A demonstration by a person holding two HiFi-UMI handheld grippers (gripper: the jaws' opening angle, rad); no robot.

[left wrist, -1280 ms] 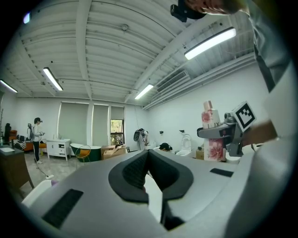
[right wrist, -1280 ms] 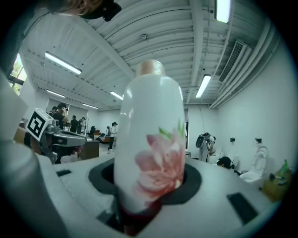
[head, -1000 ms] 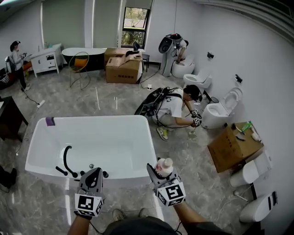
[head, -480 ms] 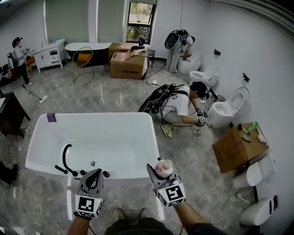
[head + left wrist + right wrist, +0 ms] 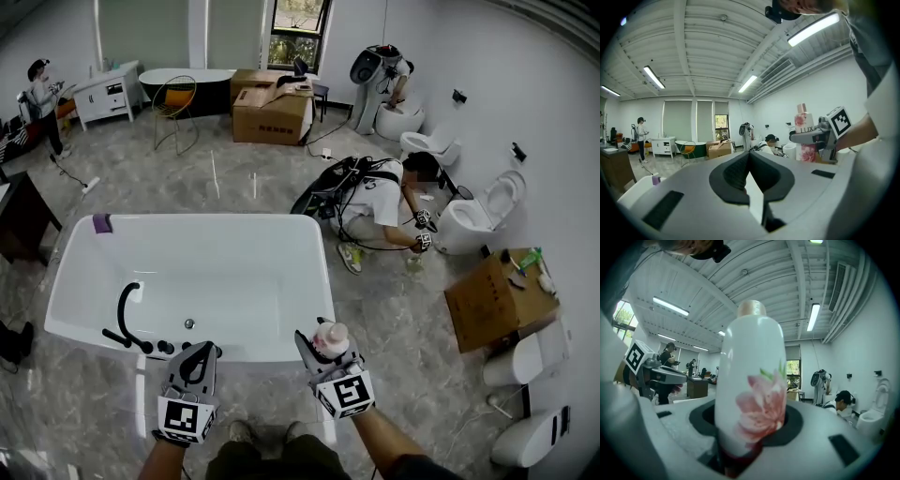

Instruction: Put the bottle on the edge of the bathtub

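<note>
A white bottle (image 5: 331, 337) with a pink flower print and a pale cap stands upright in my right gripper (image 5: 323, 351), which is shut on its lower body (image 5: 751, 380). It hangs just off the near right corner of the white bathtub (image 5: 262, 353). My left gripper (image 5: 195, 358) is shut and empty, close to the tub's near rim beside the black faucet (image 5: 125, 317). Its dark pads (image 5: 736, 173) meet in the left gripper view, where the bottle (image 5: 804, 136) shows to the right.
A purple object (image 5: 101, 223) sits on the tub's far left corner. A person (image 5: 380, 202) crouches on the floor to the right, near toilets (image 5: 483, 220). A cardboard box (image 5: 495, 302) stands at the right. A dark table (image 5: 19, 230) is at the left.
Both grippers have sunk and come closer to the tub's near rim. The bottle stays in the right gripper.
</note>
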